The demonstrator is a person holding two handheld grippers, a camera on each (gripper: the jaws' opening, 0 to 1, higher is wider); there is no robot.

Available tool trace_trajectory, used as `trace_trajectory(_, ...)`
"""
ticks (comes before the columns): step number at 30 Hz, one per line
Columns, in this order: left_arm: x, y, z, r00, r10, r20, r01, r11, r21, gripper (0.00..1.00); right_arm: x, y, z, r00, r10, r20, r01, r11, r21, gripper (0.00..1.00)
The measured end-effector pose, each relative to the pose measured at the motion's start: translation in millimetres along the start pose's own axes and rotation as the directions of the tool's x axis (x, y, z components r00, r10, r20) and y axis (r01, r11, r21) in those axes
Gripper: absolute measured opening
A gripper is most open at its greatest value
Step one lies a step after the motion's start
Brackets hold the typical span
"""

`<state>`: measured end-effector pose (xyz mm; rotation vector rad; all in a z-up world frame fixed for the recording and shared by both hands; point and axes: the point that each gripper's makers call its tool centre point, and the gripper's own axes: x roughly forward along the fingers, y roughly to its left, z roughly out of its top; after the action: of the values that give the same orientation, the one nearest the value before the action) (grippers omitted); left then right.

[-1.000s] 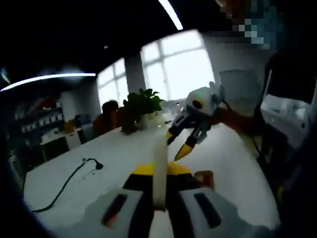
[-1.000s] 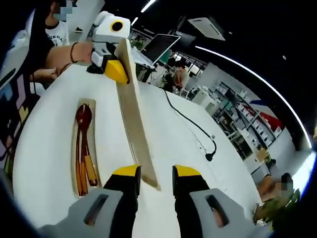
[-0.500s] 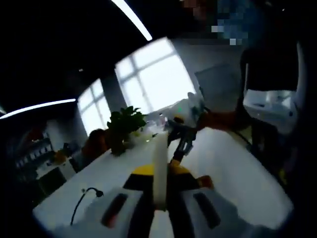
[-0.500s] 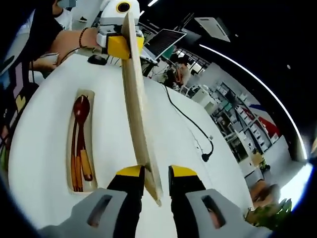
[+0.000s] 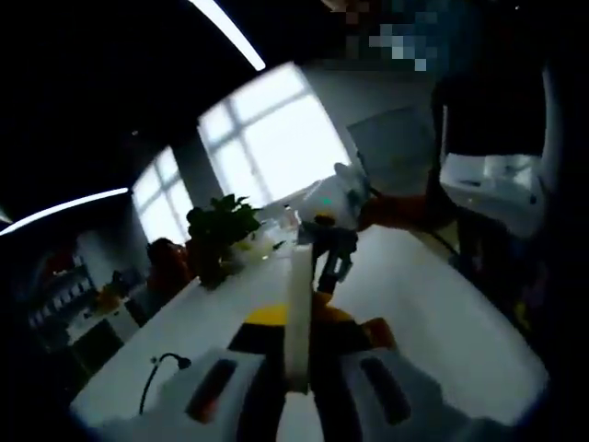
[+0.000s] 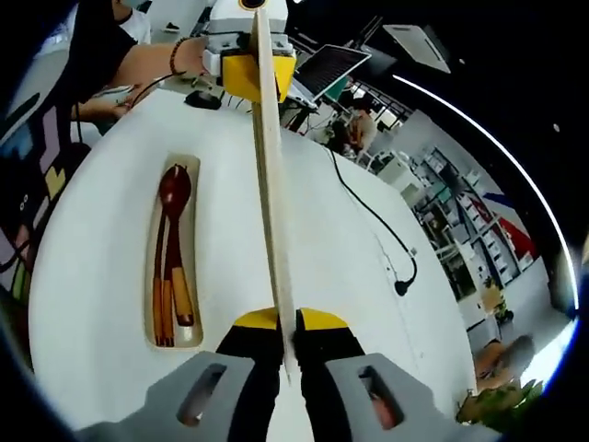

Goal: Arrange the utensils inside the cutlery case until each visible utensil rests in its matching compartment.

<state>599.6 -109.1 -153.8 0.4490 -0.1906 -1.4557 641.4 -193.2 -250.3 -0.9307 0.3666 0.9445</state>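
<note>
A white desk spreads under both views. Above it a long pale wooden lid is held edge-on, running from 6 toward 12 o'clock in the right gripper view. The right tool is clamped on its near end, and the left tool grips the far end at 12 o'clock. In the left gripper view the same lid shows as a blurred pale strip pinched by the left tool, with the right tool beyond, hard to make out. At 9 o'clock the cutlery case lies on the desk, holding a dark wooden spoon and chopsticks. A black cable trails at 2 o'clock.
</note>
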Motion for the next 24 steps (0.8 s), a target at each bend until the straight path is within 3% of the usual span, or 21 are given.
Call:
trace_trajectory(7,-2,7.7,0.9,0.999,0.031,-0.017,-0.034,0.985,-0.171,0.08,-4,-1,4.4,1.000,-0.021,-0.007,0.021,0.999,-0.041,0.02)
trace_trajectory(12,-6,15.6,-0.3,0.997,0.073,-0.019,-0.075,0.947,-0.312,0.21,-11,-9,4.9,0.998,-0.066,-0.018,0.066,0.997,-0.033,0.02)
trace_trajectory(15,-9,19.4,-7.4,0.996,0.085,-0.028,-0.089,0.912,-0.400,0.30,-15,-15,2.1,0.993,-0.107,-0.042,0.104,0.993,-0.061,0.02)
trace_trajectory(19,-11,19.9,-10.3,0.996,0.087,0.005,-0.073,0.860,-0.505,0.30,-22,-23,-1.0,0.982,-0.171,-0.077,0.163,0.982,-0.096,0.02)
trace_trajectory(22,-13,22.2,-13.2,0.995,0.102,0.024,-0.067,0.799,-0.597,0.40,-25,-29,-2.9,0.972,-0.217,-0.090,0.207,0.972,-0.112,0.02)
trace_trajectory(24,-14,21.1,-13.1,0.994,0.098,0.050,-0.039,0.740,-0.672,0.45,-27,-33,-2.8,0.967,-0.240,-0.085,0.230,0.966,-0.116,0.02)
